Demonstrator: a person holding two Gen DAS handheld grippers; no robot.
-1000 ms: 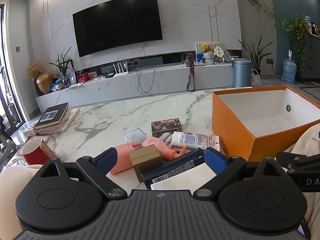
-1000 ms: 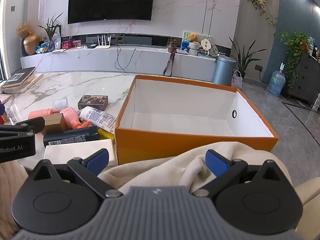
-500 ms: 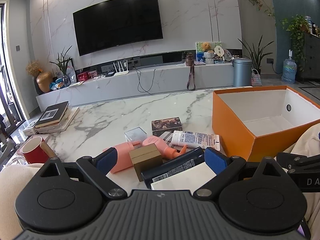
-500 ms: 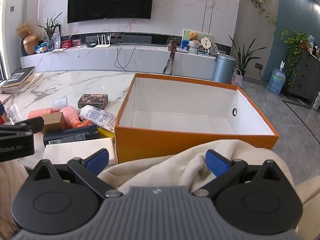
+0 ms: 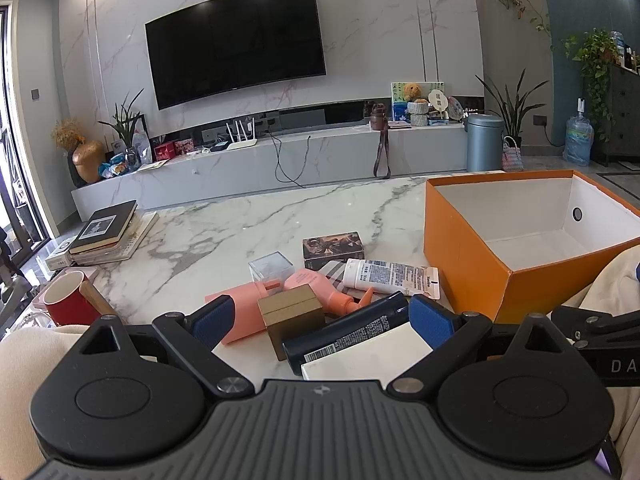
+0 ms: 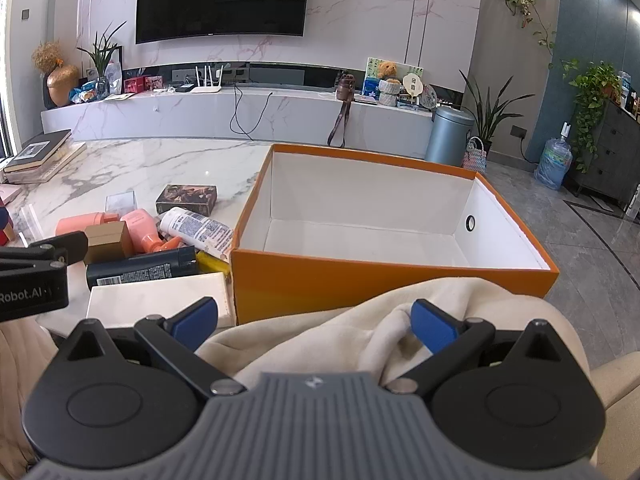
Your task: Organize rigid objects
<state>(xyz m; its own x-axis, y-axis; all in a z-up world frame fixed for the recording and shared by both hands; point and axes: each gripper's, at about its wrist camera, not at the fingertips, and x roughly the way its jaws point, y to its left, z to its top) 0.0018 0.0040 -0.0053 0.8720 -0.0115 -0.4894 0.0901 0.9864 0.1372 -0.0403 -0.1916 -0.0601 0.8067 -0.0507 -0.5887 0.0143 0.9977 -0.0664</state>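
An empty orange box (image 5: 464, 260) (image 6: 380, 280) with a white inside stands on the marble table (image 5: 224, 232). Left of it lies a pile: a white flat box (image 5: 368, 356) (image 6: 160, 300), a dark navy tube (image 5: 348, 332) (image 6: 140, 268), a small gold box (image 5: 292, 312) (image 6: 108, 240), a pink pump bottle (image 5: 316, 286) (image 6: 146, 232), a pink cylinder (image 5: 240, 300), a white tube (image 5: 392, 278) (image 6: 198, 228), a clear cube (image 5: 272, 266) and a dark printed box (image 5: 334, 245) (image 6: 187, 198). My left gripper (image 5: 320, 316) hangs open just before the pile. My right gripper (image 6: 316, 320) is open above cream cloth (image 6: 360, 332).
A red mug (image 5: 68, 300) sits at the table's left edge, with stacked books (image 5: 106, 228) behind it. A yellow item (image 6: 214, 262) peeks out beside the orange box. A TV wall and a long console (image 5: 280, 160) lie beyond the table.
Both views have tilted up very slightly. Nothing on the table has moved and both grippers have stayed open.
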